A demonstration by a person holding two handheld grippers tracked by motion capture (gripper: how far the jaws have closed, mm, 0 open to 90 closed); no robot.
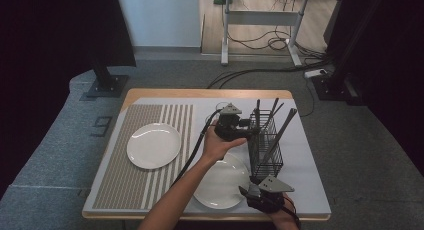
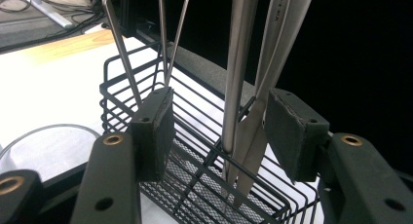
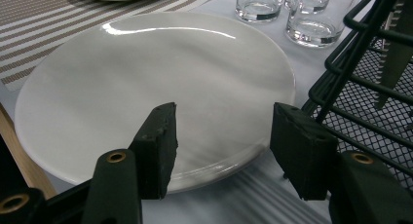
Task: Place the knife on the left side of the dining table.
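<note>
Tongs (image 2: 246,63) stand handle-up in the wire basket (image 2: 195,185), leaning slightly.

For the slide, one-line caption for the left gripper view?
Left tool, open, straddles steel cutlery handles standing in a black wire caddy.

Table (image 1: 305,190): carried a mat on its left half and a rack toward its right edge.
Mat (image 1: 125,190): held the far plate (image 1: 153,145).
Near plate (image 1: 220,181): lay by the front edge, just left of the rack.
Rack (image 1: 265,145): held the cutlery (image 2: 238,78) upright.
Glasses (image 3: 287,7): stood behind the near plate.
Left gripper (image 1: 248,126): was at the rack's left side.
</note>
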